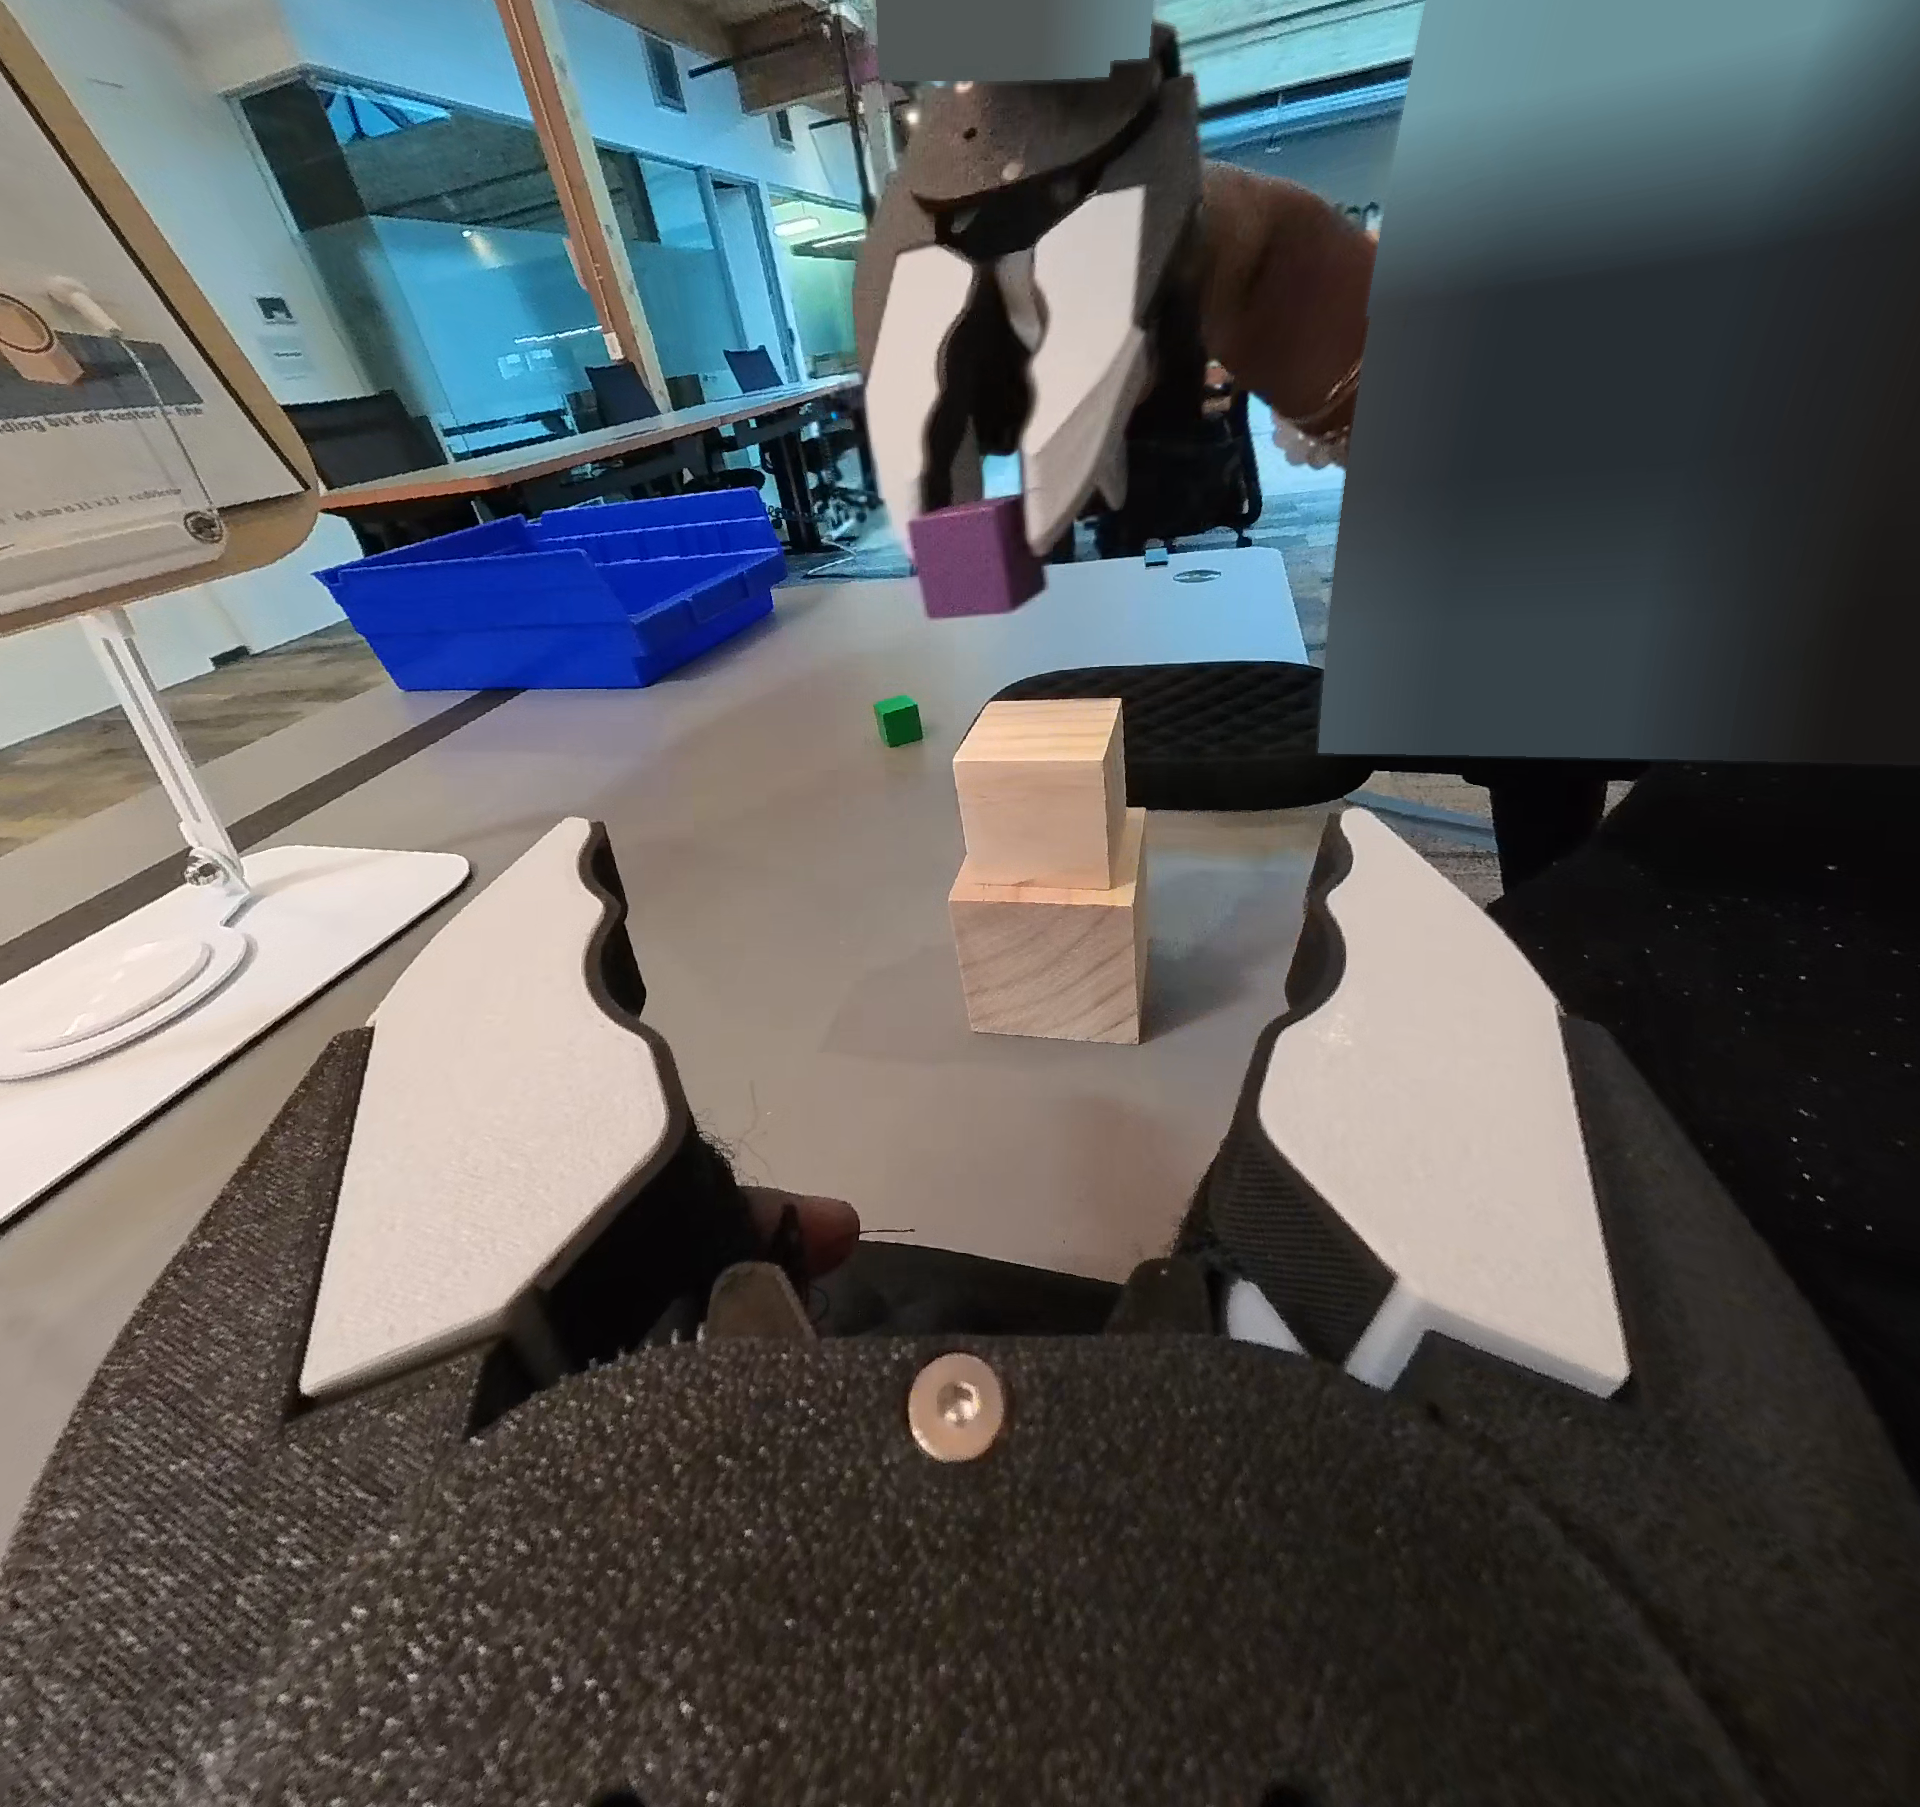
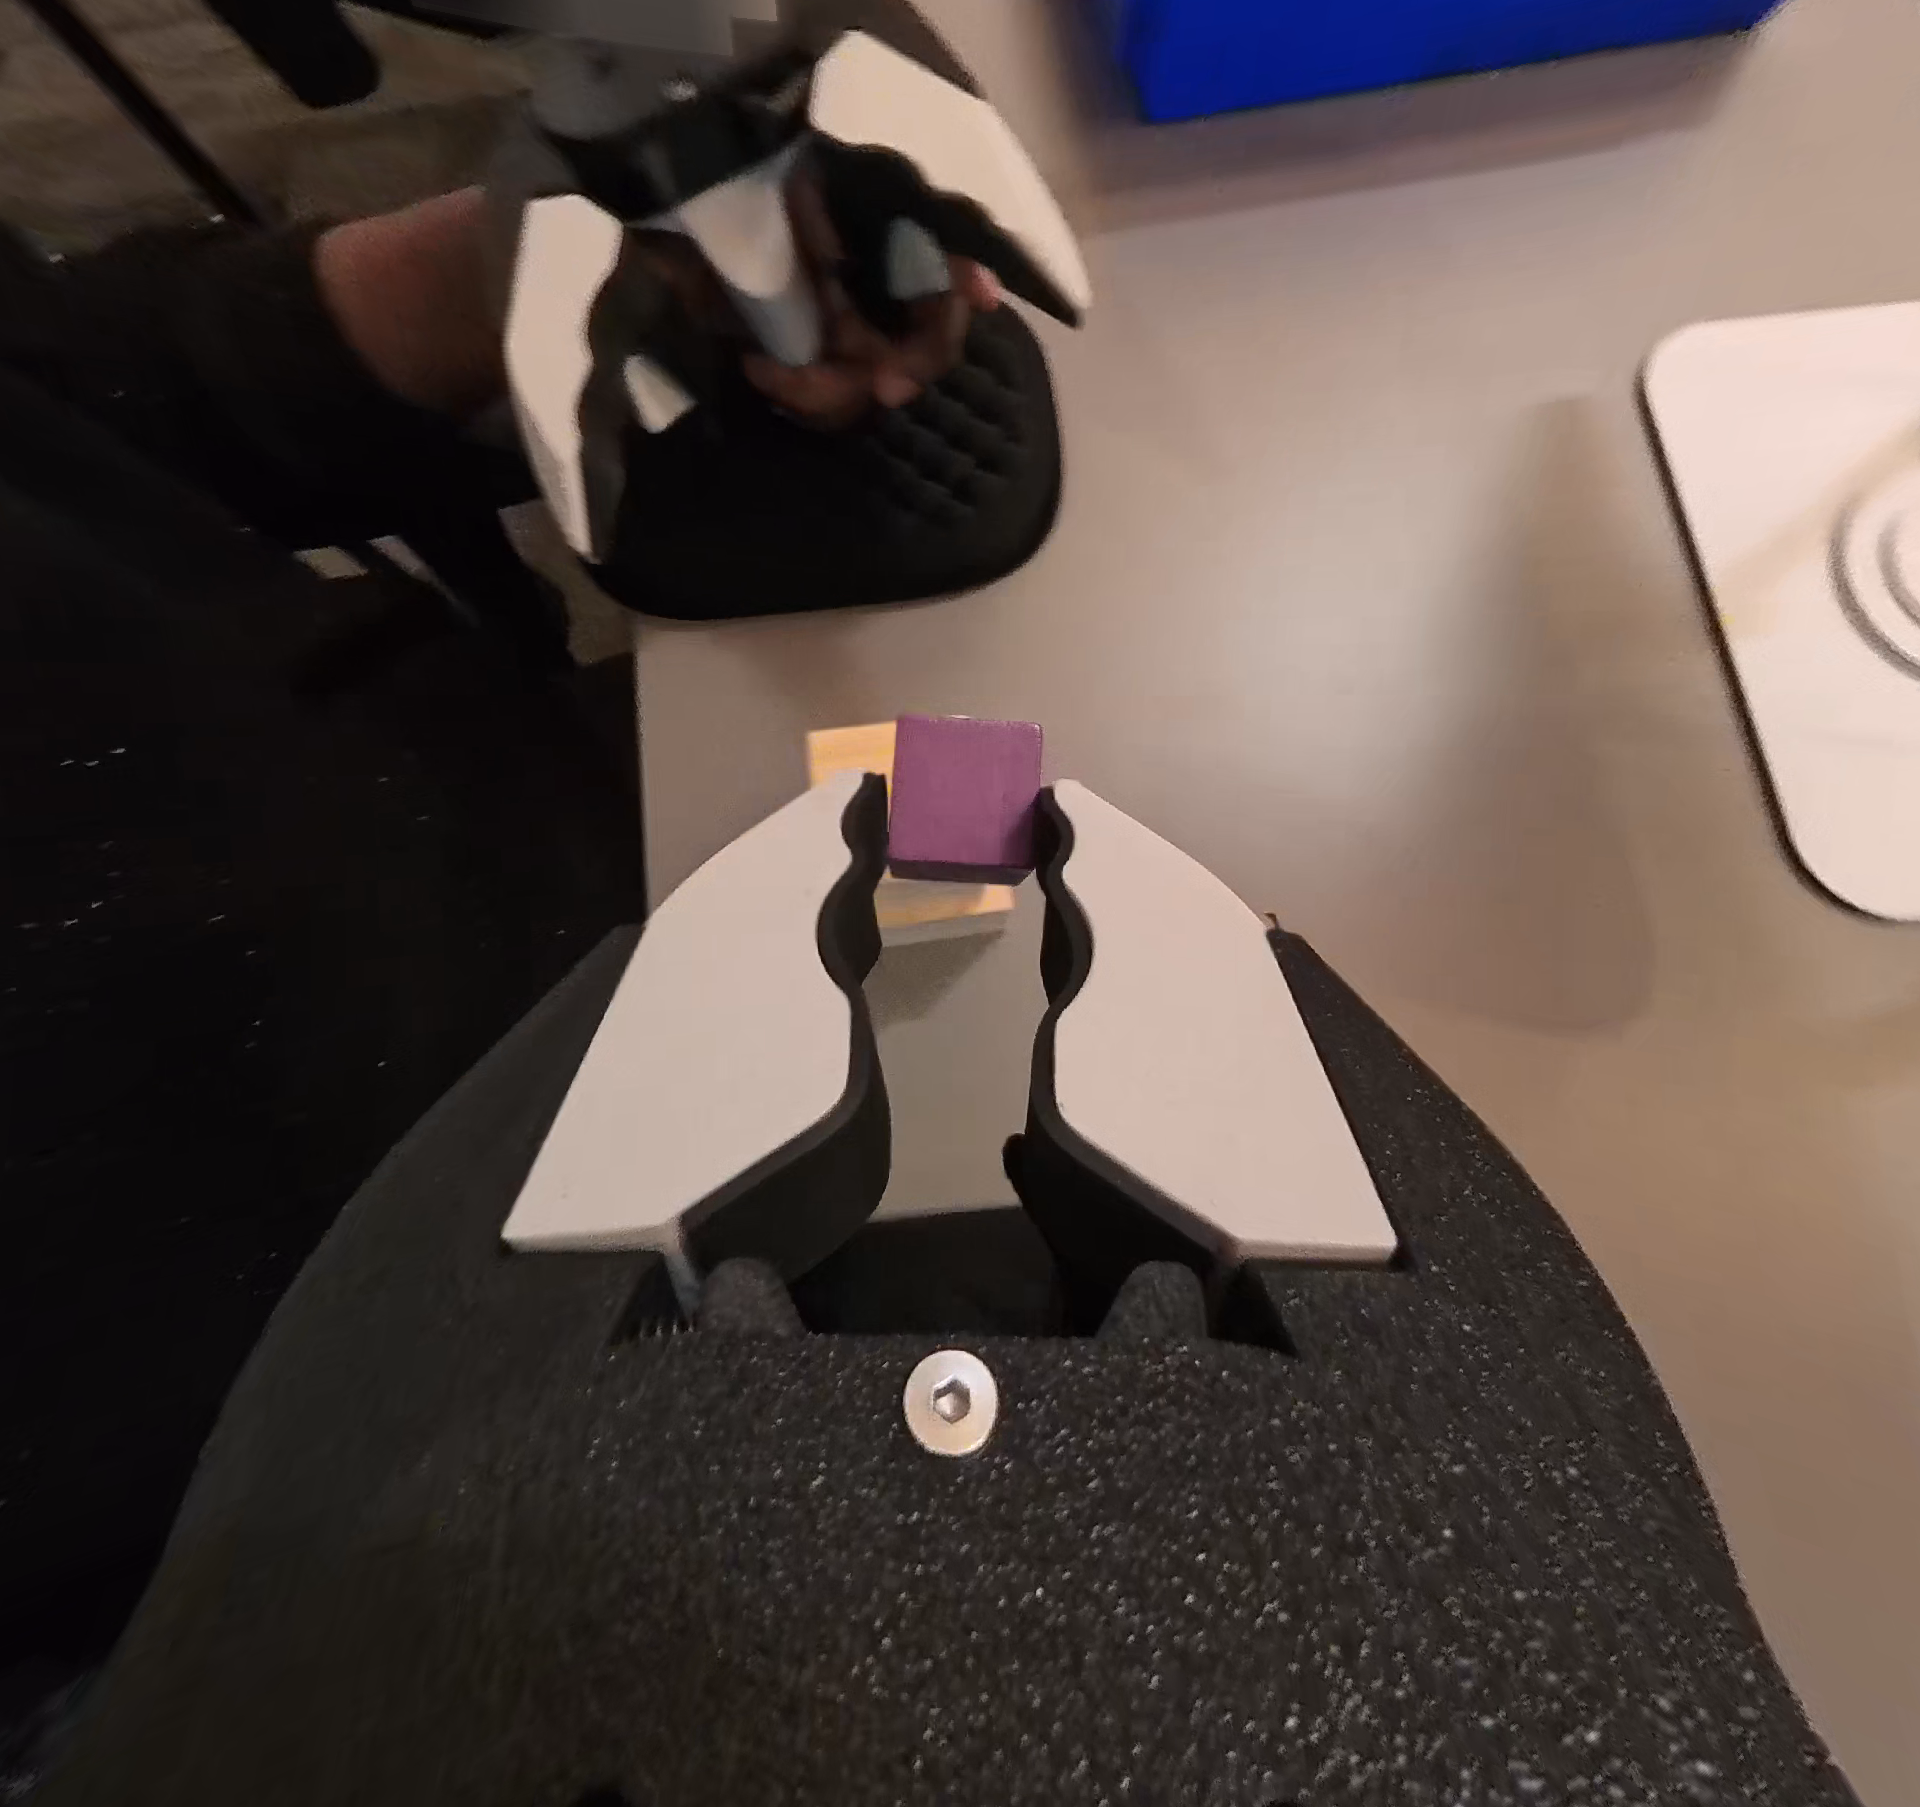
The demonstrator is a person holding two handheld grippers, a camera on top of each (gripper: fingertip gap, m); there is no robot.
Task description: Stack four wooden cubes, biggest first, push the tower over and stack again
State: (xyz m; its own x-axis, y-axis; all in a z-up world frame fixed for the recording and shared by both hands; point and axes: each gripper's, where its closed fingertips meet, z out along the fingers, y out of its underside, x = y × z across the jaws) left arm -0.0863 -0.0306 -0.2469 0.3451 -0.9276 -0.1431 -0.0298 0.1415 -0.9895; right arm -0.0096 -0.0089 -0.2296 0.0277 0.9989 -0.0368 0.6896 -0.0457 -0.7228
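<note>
My right gripper [image 2: 964,801] pinches a purple block [image 2: 964,796] in the air, right above two stacked wooden blocks [image 1: 1044,884] on the grey table [image 1: 727,822]. My left gripper [image 1: 966,884] is spread wide around that stack, not touching. A small green block [image 1: 898,721], a blue bin [image 1: 561,594] and a black pad [image 1: 1195,718] sit behind.

Two wooden cubes [image 1: 1039,801] [image 1: 1049,962], one purple cube [image 1: 977,557], one green cube [image 1: 898,721], one blue bin [image 1: 561,604] and two grippers [image 1: 966,884] [image 2: 961,822] are counted.
</note>
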